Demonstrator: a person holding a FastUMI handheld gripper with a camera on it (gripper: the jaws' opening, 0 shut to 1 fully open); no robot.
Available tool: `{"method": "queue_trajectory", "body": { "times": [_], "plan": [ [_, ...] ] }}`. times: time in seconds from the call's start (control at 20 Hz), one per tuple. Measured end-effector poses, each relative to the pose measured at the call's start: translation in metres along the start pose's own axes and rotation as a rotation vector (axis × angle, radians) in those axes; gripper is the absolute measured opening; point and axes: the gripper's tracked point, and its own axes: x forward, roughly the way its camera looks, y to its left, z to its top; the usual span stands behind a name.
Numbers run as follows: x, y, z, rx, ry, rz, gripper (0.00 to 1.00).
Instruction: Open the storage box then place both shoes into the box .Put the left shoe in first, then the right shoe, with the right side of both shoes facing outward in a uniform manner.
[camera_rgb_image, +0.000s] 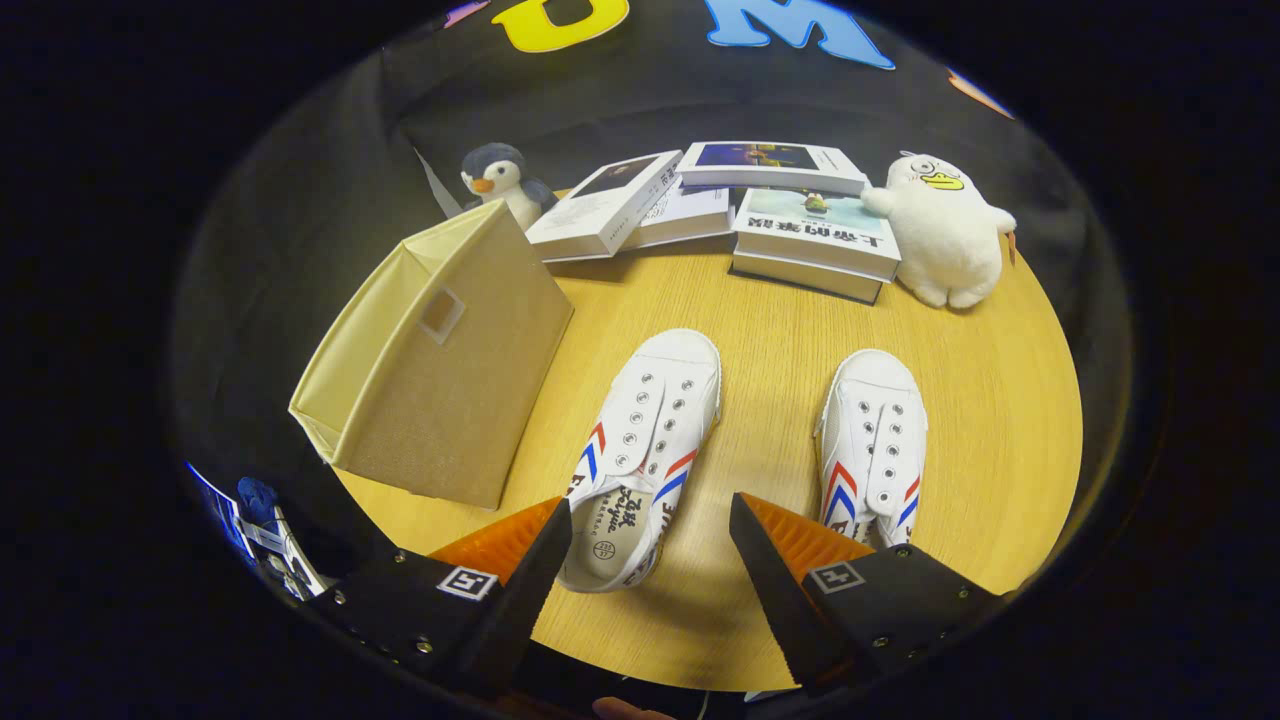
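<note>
A beige fabric storage box (445, 365) stands on the round wooden table (780, 330), left of the shoes, its lid side turned away to the left. Two white canvas shoes with red and blue stripes lie toes pointing away from me. The left shoe (645, 440) has its heel just ahead of the gap between my fingers. The right shoe (878, 445) lies partly behind my right finger (790, 560). My gripper (650, 540) hovers above the table's near side, open, with nothing between its fingers.
Several books (815, 240) are stacked at the far side of the table. A penguin plush (500, 180) sits behind the box, and a white duck plush (945, 230) stands at the far right. The table's rim drops off on all sides.
</note>
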Motion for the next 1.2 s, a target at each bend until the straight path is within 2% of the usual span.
{"method": "queue_trajectory", "body": {
  "times": [0.15, 0.25, 0.35, 0.55, 0.6, 0.65, 0.7, 0.75, 0.85, 0.9, 0.95, 1.0, 1.05, 1.2],
  "plan": [
    [0.024, -0.011, -0.007, 0.014, 0.050, -0.022, 0.97],
    [0.036, -0.009, -0.007, 0.035, 0.072, 0.010, 0.95],
    [0.047, -0.019, -0.008, 0.017, 0.094, -0.011, 0.87],
    [0.067, -0.023, -0.013, 0.032, 0.148, -0.012, 0.82],
    [0.070, -0.019, -0.011, 0.055, 0.150, 0.015, 0.71],
    [0.071, -0.015, -0.009, 0.069, 0.156, 0.039, 0.69],
    [0.072, -0.015, -0.010, 0.067, 0.164, 0.050, 0.54],
    [0.072, -0.010, -0.008, 0.066, 0.158, 0.093, 0.53],
    [0.072, -0.007, -0.009, 0.088, 0.167, 0.116, 0.23],
    [0.075, -0.008, -0.010, 0.105, 0.165, 0.119, 0.16],
    [0.069, -0.009, -0.009, 0.164, 0.169, 0.125, 0.16],
    [0.065, -0.008, -0.006, 0.237, 0.178, 0.139, 0.05],
    [0.067, -0.008, -0.009, 0.276, 0.183, 0.155, 0.02],
    [0.063, -0.010, -0.007, 0.317, 0.180, 0.160, 0.02]
  ]
}}
